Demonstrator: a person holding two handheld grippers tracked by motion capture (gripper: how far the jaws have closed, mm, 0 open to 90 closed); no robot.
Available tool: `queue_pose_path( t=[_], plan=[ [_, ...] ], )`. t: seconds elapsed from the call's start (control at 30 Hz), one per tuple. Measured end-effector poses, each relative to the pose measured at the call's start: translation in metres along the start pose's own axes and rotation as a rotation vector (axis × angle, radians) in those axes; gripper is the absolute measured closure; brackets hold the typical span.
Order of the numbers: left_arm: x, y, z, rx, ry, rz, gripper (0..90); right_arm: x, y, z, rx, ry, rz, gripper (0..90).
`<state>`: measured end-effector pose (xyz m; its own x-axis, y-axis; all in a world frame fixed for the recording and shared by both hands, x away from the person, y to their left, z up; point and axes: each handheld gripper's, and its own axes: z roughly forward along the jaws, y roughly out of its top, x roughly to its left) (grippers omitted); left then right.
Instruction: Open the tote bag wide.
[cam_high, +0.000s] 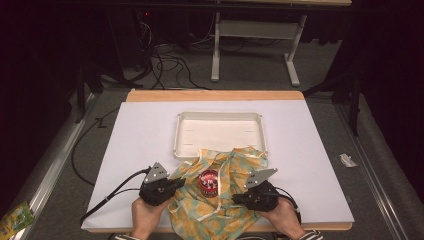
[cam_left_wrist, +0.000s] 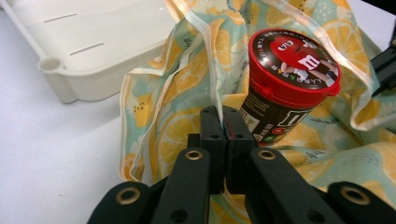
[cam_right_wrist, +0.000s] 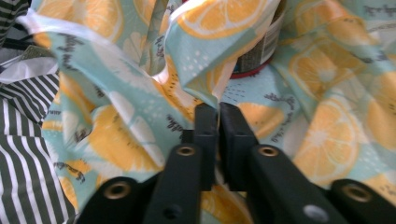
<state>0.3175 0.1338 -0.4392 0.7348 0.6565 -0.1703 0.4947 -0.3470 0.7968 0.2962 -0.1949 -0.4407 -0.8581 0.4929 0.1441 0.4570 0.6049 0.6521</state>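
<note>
A lemon-print cloth bag (cam_high: 220, 205) lies crumpled at the table's front edge. A red-lidded M&M's can (cam_high: 209, 182) stands upright in its middle. My left gripper (cam_high: 177, 184) is at the bag's left side, and in the left gripper view the left gripper (cam_left_wrist: 225, 119) is shut on a seam of the cloth (cam_left_wrist: 187, 84), right beside the can (cam_left_wrist: 285, 88). My right gripper (cam_high: 237, 199) is at the bag's right side. In the right gripper view the right gripper (cam_right_wrist: 218, 114) is shut on a raised fold of cloth (cam_right_wrist: 116, 116), which partly hides the can (cam_right_wrist: 252, 56).
A white rectangular tray (cam_high: 220, 116) sits just behind the bag, its near rim touching the cloth. White sheet (cam_high: 140, 150) covers the tabletop. A striped sleeve (cam_right_wrist: 23, 163) is close by the right gripper. Cables trail off the table's left front.
</note>
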Motion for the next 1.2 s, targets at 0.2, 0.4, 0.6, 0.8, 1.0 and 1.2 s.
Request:
queue_pose_path(
  t=[0.2, 0.4, 0.6, 0.8, 1.0, 1.2],
  plan=[
    [0.0, 0.0, -0.002, -0.002, 0.016, 0.004, 88.8, -0.002, -0.009, -0.022, -0.072, -0.103, 0.03, 90.0],
    [0.0, 0.0, -0.003, -0.005, 0.018, 0.005, 88.7, -0.008, -0.03, -0.046, -0.115, -0.204, 0.093, 90.0],
    [-0.003, -0.003, 0.004, 0.003, 0.013, 0.006, 88.2, -0.01, -0.048, -0.052, -0.092, -0.237, 0.126, 90.0],
    [-0.005, -0.006, 0.006, 0.021, 0.017, 0.016, 88.2, -0.012, -0.061, -0.036, -0.029, -0.257, 0.151, 90.0],
    [-0.008, -0.009, 0.01, 0.036, 0.017, 0.02, 88.3, -0.012, -0.059, -0.025, 0.006, -0.265, 0.138, 83.7],
    [-0.008, -0.008, 0.01, 0.03, 0.009, 0.012, 88.4, -0.016, -0.041, -0.048, -0.118, -0.268, 0.187, 68.4]
  ],
)
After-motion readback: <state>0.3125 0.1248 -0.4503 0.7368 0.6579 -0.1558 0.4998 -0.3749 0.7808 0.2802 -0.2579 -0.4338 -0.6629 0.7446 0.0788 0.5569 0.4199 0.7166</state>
